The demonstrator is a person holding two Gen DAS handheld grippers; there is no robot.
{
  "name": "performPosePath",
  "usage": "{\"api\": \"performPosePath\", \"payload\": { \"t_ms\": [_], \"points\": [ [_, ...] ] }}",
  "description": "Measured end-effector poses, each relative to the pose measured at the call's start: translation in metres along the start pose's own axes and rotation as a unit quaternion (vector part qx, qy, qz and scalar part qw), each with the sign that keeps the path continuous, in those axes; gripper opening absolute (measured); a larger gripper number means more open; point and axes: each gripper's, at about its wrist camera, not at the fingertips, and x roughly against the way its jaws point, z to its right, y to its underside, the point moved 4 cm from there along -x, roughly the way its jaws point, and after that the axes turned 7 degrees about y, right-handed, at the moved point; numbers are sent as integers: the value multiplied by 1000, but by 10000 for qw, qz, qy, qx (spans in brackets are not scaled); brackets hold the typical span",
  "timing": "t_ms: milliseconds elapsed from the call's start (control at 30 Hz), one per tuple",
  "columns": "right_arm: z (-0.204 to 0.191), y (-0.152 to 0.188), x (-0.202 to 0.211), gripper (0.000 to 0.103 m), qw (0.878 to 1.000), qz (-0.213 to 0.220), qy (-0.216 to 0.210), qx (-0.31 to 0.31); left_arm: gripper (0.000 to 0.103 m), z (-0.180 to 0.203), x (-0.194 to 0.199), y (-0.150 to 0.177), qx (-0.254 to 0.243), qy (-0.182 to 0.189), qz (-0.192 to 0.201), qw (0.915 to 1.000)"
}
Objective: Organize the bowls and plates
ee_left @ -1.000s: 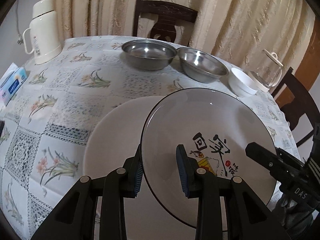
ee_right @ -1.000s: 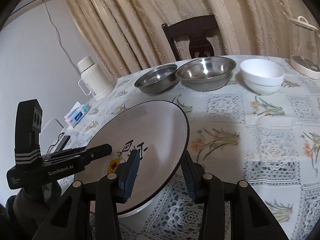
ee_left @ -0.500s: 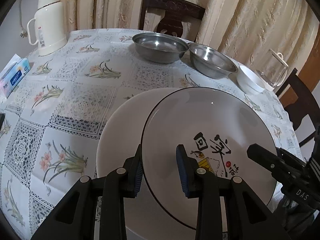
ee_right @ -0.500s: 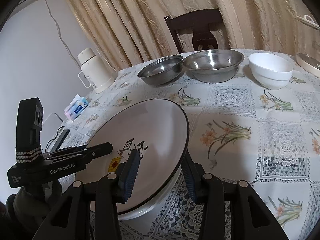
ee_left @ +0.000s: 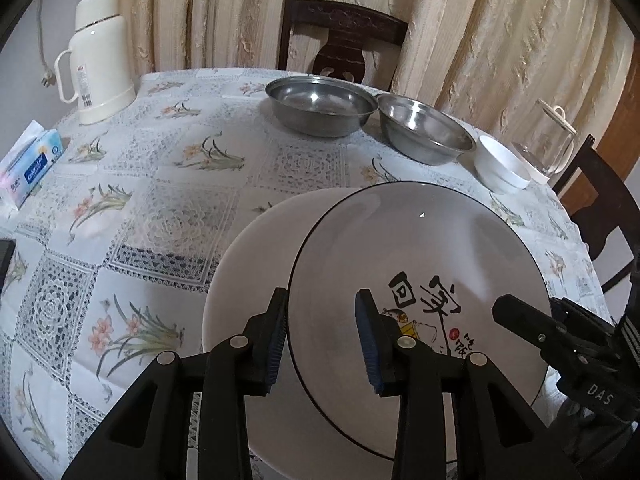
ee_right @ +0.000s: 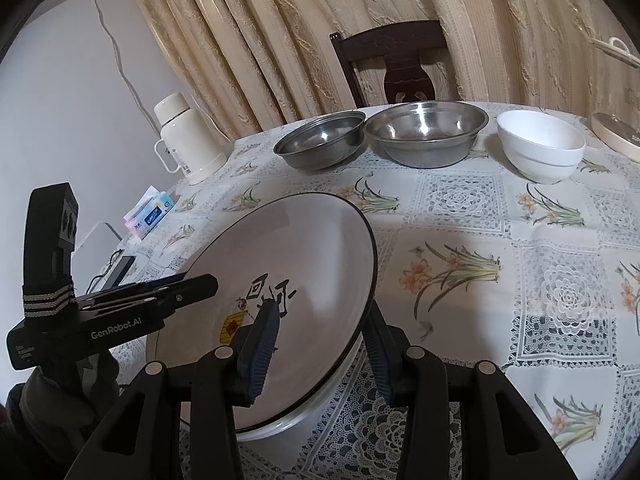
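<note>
- The black-rimmed plate [ee_left: 416,256] with brush-style characters and a small picture painted on it is held tilted above a plain white plate [ee_left: 248,276] that lies on the tablecloth [ee_left: 160,208]
- Left gripper [ee_left: 322,338]: its blue-padded fingers straddle the near left rim of the painted plate, one pad outside the rim and one over the plate's face; a gap shows between the pads, and I cannot tell whether they actually pinch the rim
- Right gripper [ee_right: 320,354]: its two fingers stand on either side of the plate's lower right edge, one pad over the painted face and the other under the rim; here too the contact is unclear, so whether it clamps cannot be told
- In the right wrist view the painted plate [ee_right: 280,280] leans up toward the right, its low edge just over the white plate [ee_right: 280,424] beneath
- At the far side of the table stand two stainless steel bowls side by side, the left steel bowl [ee_left: 320,106] and the right steel bowl [ee_left: 426,130], their rims nearly touching
- A small white bowl [ee_left: 500,164] sits just to the right of them, with a glass jar [ee_left: 548,140] with a lid beside it
- A cream thermos jug [ee_left: 98,56] stands at the far left corner, a tissue pack [ee_left: 32,164] nearer on the left edge
- A dark wooden chair [ee_left: 342,36] stands behind the table against beige curtains [ee_left: 480,20]
</note>
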Motion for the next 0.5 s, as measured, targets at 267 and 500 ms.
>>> {"api": "performPosePath", "payload": {
  "t_ms": [267, 500],
  "points": [
    [2, 2, -3, 45, 9999, -78, 89, -16, 37, -2, 1, 2, 10, -6, -38, 10000],
    [-4, -6, 12, 46, 9989, 296, 291, 232, 40, -10, 0, 5, 4, -241, -3, 9997]
  ]
}}
